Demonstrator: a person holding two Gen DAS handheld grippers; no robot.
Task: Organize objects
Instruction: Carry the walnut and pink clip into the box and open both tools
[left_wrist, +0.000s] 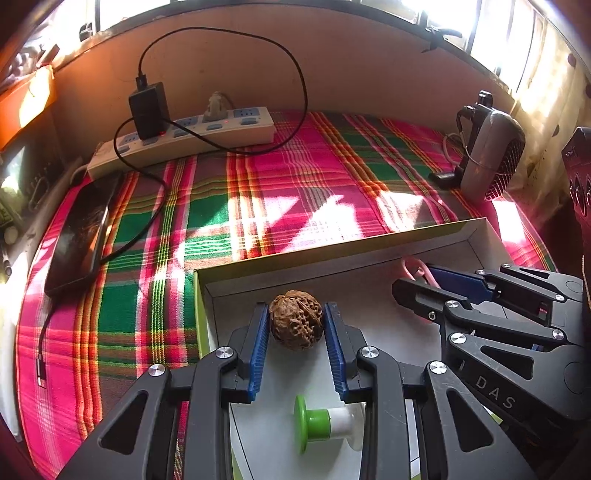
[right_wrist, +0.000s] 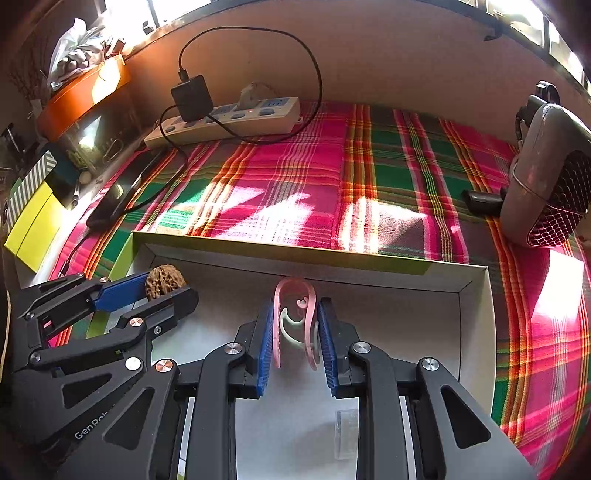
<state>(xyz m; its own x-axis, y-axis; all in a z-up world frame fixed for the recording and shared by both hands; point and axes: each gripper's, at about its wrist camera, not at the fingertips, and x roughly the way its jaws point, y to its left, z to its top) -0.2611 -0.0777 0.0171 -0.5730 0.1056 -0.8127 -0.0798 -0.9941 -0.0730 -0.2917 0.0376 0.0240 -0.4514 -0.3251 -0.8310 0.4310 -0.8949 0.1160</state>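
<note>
Walnut (left_wrist: 295, 319) clamped in left gripper (left_wrist: 297, 332) and pink clip (right_wrist: 295, 317) pinched in right gripper (right_wrist: 295, 332) should be lowered onto box (left_wrist: 332, 251) floor, clear of green spool (left_wrist: 325, 424), before jaws are opened.

Right gripper arm (left_wrist: 495, 391): I am reading "DAS" in pale letters along its black link, near right in the left wrist view.
Left gripper arm (right_wrist: 92, 430): I am reading "GenRob", cut off, near left in the right wrist view.
</note>
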